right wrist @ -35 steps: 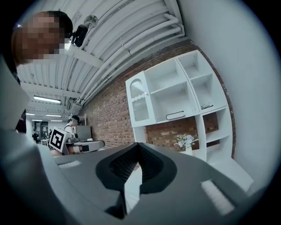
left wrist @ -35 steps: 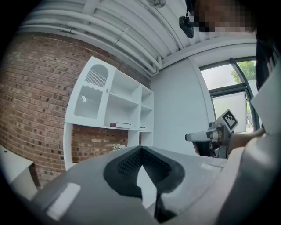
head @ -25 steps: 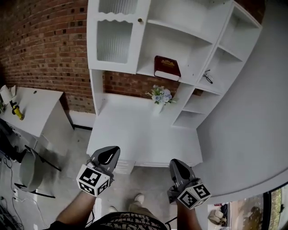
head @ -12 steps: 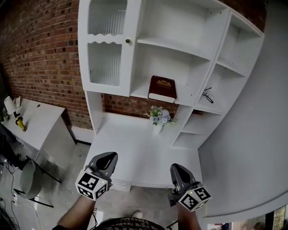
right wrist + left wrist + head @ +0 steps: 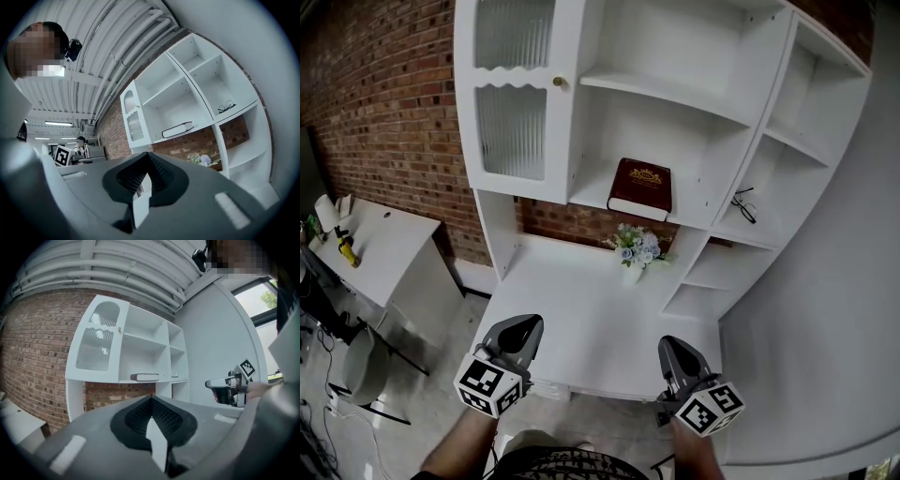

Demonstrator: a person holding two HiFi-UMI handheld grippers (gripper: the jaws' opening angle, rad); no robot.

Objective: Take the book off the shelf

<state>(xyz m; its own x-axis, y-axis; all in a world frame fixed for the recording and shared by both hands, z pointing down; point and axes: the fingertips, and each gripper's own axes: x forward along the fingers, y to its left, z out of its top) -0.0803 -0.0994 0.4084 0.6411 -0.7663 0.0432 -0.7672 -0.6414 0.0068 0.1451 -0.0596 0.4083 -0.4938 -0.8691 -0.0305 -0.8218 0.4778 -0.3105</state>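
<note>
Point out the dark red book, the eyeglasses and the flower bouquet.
Dark red hardcover book (image 5: 640, 187): head view, middle of its front cover.
Thin black-framed eyeglasses (image 5: 744, 206): head view, middle of the frame.
Pale flower bouquet (image 5: 636, 246): head view, on the blossoms.

Shelf unit: rises over the rear of the desk, backed by the brick wall.
Cabinet door: at the unit's left side.
Book: lies flat on the middle shelf, right of the cabinet door.
Eyeglasses: on a shelf in the compartment right of the book.
Flower vase: on the desk, toward the rear, below the book.
Side desk: left of the unit, apart from it.
Left gripper, right gripper: side by side over the desk's near edge, well apart from the book.
</note>
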